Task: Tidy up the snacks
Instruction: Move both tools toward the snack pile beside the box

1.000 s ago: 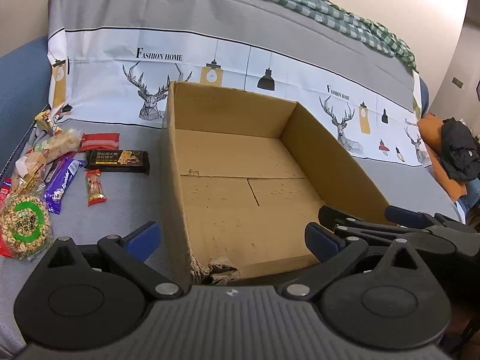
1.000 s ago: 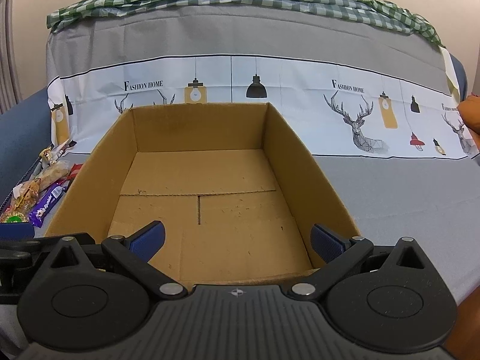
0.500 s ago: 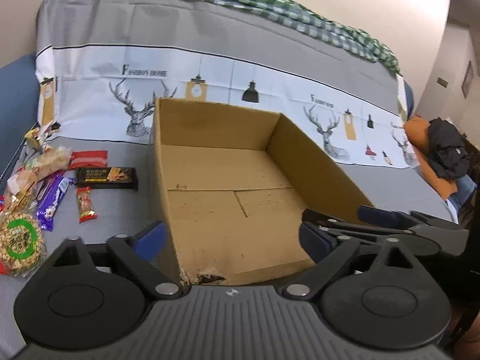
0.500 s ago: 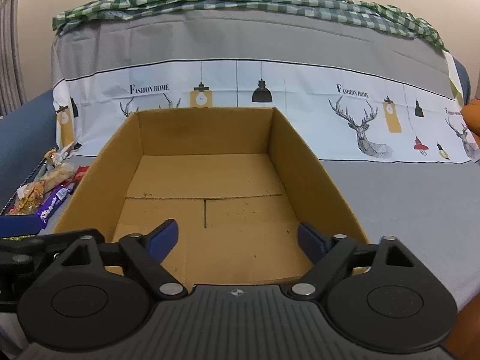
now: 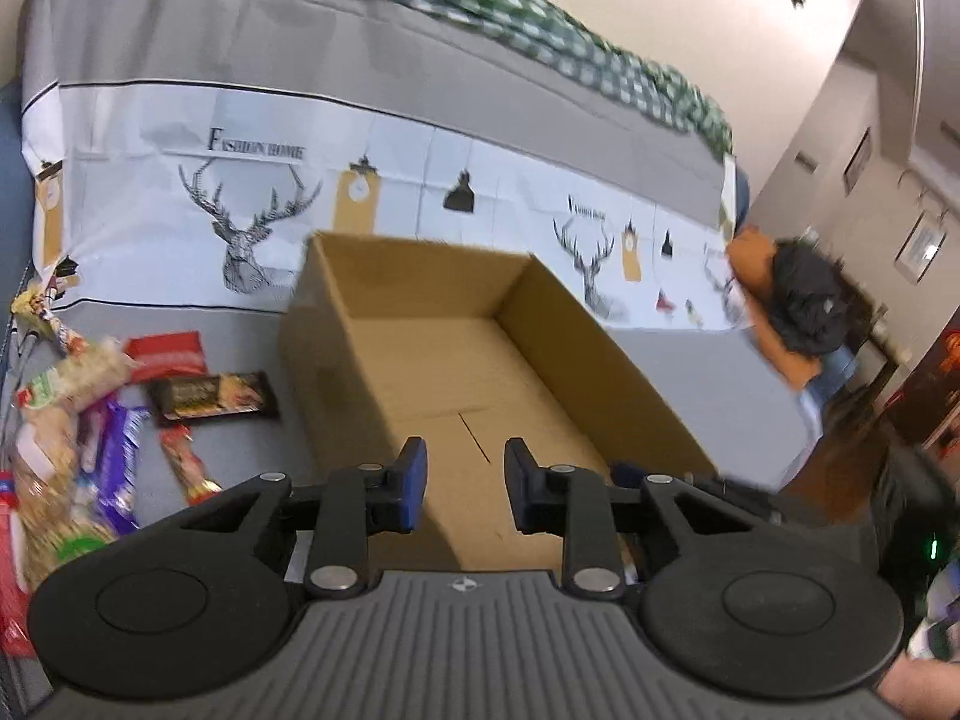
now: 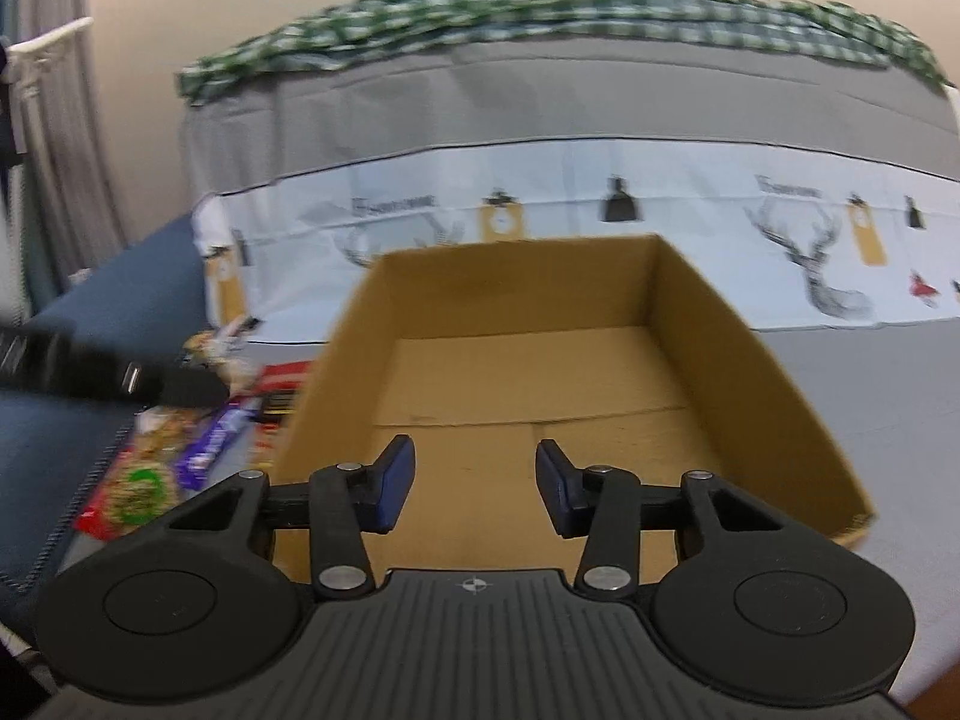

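An empty open cardboard box [image 5: 420,312] sits on the grey sofa cover; it also shows in the right wrist view [image 6: 744,354]. Left of it lies a pile of snacks: a dark chocolate bar [image 5: 213,396], a red packet [image 5: 168,351], a purple bar [image 5: 117,462], a small red candy [image 5: 186,468] and a round green-labelled pack [image 6: 138,489]. My left gripper [image 5: 465,489] hovers over the box's near edge, its jaws partly closed with a gap and nothing between them. My right gripper [image 6: 474,486] hovers over the box's near side, jaws apart and empty.
The sofa back carries a white deer-print cloth [image 5: 252,222] and a green checked blanket [image 6: 540,6]. An orange cushion with dark clothing [image 5: 798,306] lies at the right end. The blue sofa arm [image 6: 90,330] is at the left.
Both grippers have risen and pulled back from the box. Their jaws have narrowed from wide open to a smaller gap. The views are blurred by motion.
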A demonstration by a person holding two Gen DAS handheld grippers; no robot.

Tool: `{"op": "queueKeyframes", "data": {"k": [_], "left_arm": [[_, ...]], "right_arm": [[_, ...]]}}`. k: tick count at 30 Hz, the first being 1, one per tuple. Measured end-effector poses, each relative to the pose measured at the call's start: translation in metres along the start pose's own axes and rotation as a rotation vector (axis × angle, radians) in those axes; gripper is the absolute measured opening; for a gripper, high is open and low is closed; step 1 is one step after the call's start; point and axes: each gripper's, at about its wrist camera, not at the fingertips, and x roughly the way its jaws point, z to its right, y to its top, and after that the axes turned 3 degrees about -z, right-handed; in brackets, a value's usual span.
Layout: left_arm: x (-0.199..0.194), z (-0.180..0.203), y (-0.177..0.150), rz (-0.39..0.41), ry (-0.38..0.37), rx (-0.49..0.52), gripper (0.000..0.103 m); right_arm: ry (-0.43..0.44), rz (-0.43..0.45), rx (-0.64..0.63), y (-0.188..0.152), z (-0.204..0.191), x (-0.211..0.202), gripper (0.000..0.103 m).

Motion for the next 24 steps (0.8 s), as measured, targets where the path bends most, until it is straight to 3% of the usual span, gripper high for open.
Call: {"op": "queueKeyframes", "data": {"k": [2,4,6,14,19,24], "left_arm": [[-0.003,-0.031,0.004,0.018,-0.034,-0.071,0.030],[-0.005,-0.065,-0.006,0.048,-0.065,-0.161,0.020],[-0.006,-0.085,-0.007,0.008,0.013,-0.194,0.010],[-0.036,-0.126,0.007,0.130,0.065,-0.288,0.010],[-0.050,-0.159,0.000,0.173,0.101,-0.406,0.010],[-0.054,-0.166,-0.001,0.178,0.140,-0.397,0.010]], "right_arm": [[0.045,0.009,-0.026,0.000,-0.015,0.000,0.047],[0.086,0.012,-0.053,0.000,-0.030,0.001,0.047],[0.124,0.015,-0.074,0.000,-0.043,0.002,0.047],[0.300,0.001,-0.170,0.009,-0.109,0.024,0.050],[0.398,-0.075,-0.209,0.008,-0.158,0.066,0.078],[0.408,-0.161,-0.241,-0.012,-0.196,0.115,0.090]]}}
